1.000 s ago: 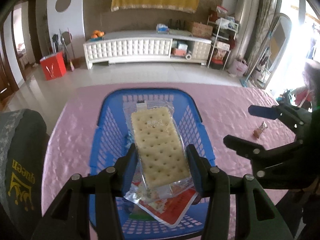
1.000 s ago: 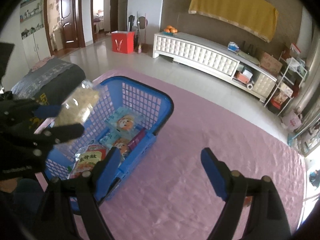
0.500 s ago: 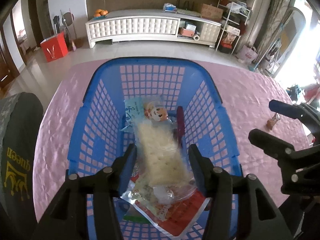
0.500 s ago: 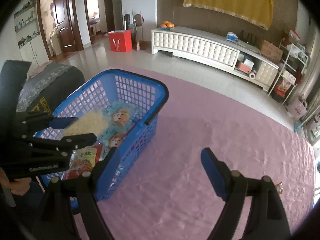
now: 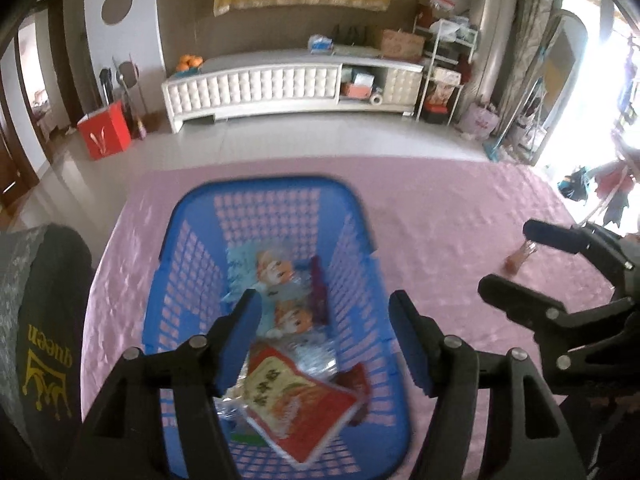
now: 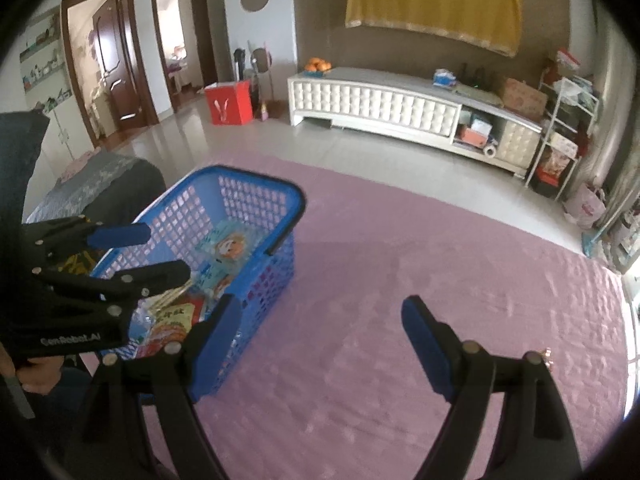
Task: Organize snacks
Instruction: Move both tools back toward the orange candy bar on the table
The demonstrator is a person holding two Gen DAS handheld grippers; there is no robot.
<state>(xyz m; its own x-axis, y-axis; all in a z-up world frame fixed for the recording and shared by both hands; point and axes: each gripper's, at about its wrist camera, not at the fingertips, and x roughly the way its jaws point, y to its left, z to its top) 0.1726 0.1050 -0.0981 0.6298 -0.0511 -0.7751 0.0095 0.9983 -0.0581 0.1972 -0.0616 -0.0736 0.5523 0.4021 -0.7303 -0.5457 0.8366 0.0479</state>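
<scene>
A blue plastic basket stands on the pink tablecloth. Inside lie light-blue cartoon packs, a purple bar, a red packet and a crinkled clear wrapper. My left gripper hangs over the basket's near half with its jaws opening and nothing between them. The right wrist view shows the same basket with the left gripper above it. My right gripper stands open and empty over bare cloth to the right of the basket, and appears as the right gripper.
A small wrapped candy lies on the cloth to the right, the same candy beside my right finger. A dark cushion printed "queen" borders the table's left edge. Floor and a white cabinet lie beyond.
The left gripper let go of the cracker pack, which dropped into the basket among the other snacks. Its jaws spread wider and it drew back. The right gripper shifted a little right.
</scene>
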